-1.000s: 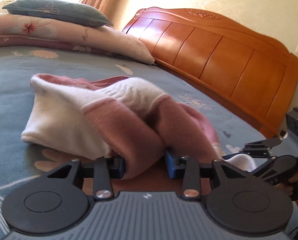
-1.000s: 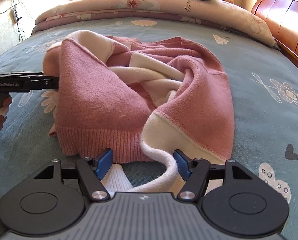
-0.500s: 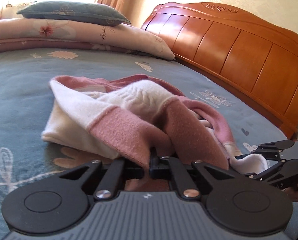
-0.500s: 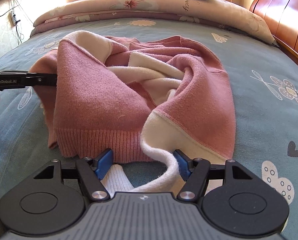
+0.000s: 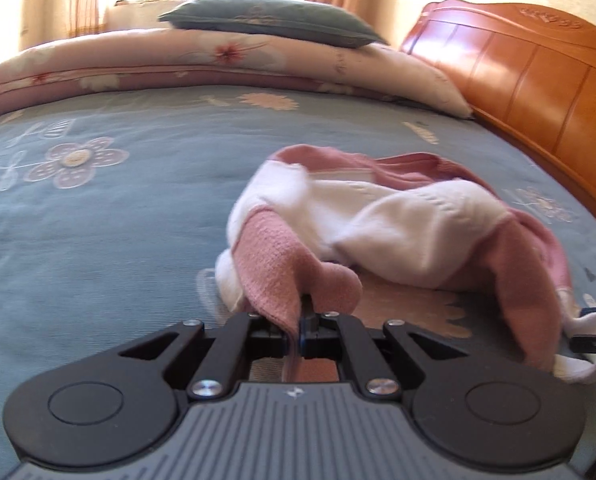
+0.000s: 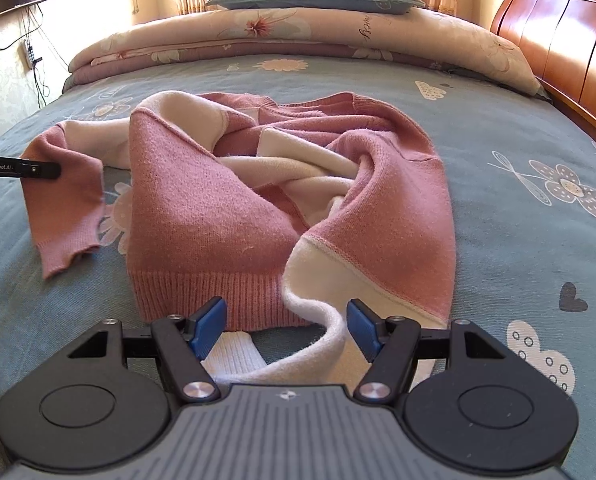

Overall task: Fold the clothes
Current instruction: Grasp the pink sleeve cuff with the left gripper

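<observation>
A pink and white sweater (image 6: 290,184) lies crumpled at the middle of the bed (image 6: 518,208). It looks soft, light and floppy (knit that drapes and stretches), so cuffs, hem and shoulders seem the best places to take hold. The left gripper (image 5: 300,320) has its fingers pressed together, pinching the pink sleeve (image 6: 64,208), which hangs out at left of the right view. The right gripper (image 6: 286,328) has its fingers spread around a white sleeve (image 6: 330,332) near the hem, not pressing it.
</observation>
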